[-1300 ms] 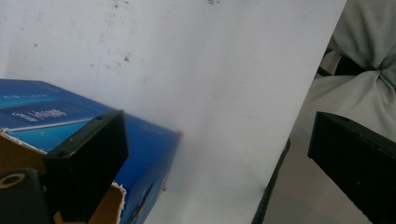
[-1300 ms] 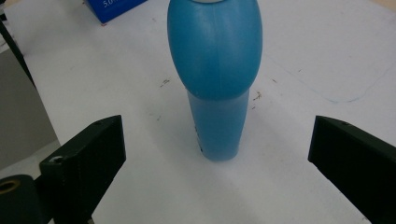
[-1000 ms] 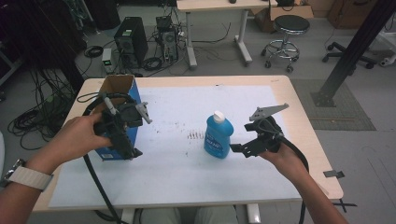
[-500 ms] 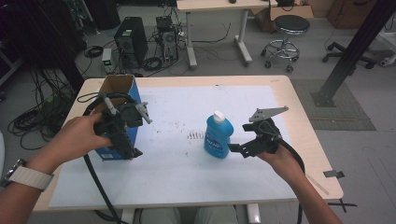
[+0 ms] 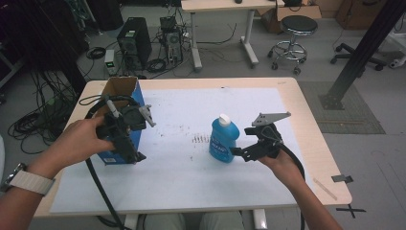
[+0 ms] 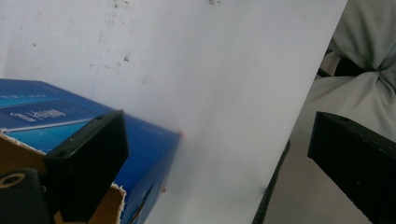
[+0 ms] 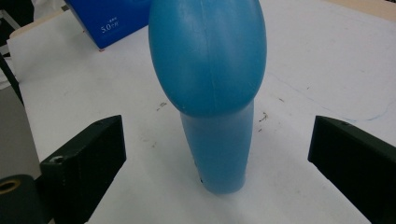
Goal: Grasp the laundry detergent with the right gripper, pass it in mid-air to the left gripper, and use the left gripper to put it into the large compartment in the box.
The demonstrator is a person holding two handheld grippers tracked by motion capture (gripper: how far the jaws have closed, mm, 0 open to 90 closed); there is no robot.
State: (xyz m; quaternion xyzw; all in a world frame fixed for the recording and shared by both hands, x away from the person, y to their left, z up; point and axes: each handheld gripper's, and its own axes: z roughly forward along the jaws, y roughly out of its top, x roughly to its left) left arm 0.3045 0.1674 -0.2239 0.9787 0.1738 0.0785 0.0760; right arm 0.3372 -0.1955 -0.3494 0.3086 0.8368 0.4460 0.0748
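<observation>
At the near edge of the table (image 5: 316,158), your two forearms come in from below, each hand carrying a gripper. Item one: your left hand (image 5: 79,141) holds the left gripper (image 5: 127,139) against the near end of the open blue cardboard box (image 5: 125,96) at the table's left side; in the left gripper view its jaws stand wide apart, one jaw over the box's torn brown rim, the other out past the white sheet's edge, with nothing clamped between them. Item two: your right hand (image 5: 282,165) holds the right gripper (image 5: 238,152), its grey three-cornered plate on top, aimed at the blue bottle (image 5: 223,141). In the right gripper view the jaws are spread wide, one on each side of the bottle, clear of its sides and holding nothing. Item three: the bottle stands upright with a white cap, near the middle of the white sheet (image 5: 191,182), well apart from the box. Item four, beyond the table: a computer tower (image 5: 133,45), loose cables on the floor, a second desk and a round stool (image 5: 293,28).
</observation>
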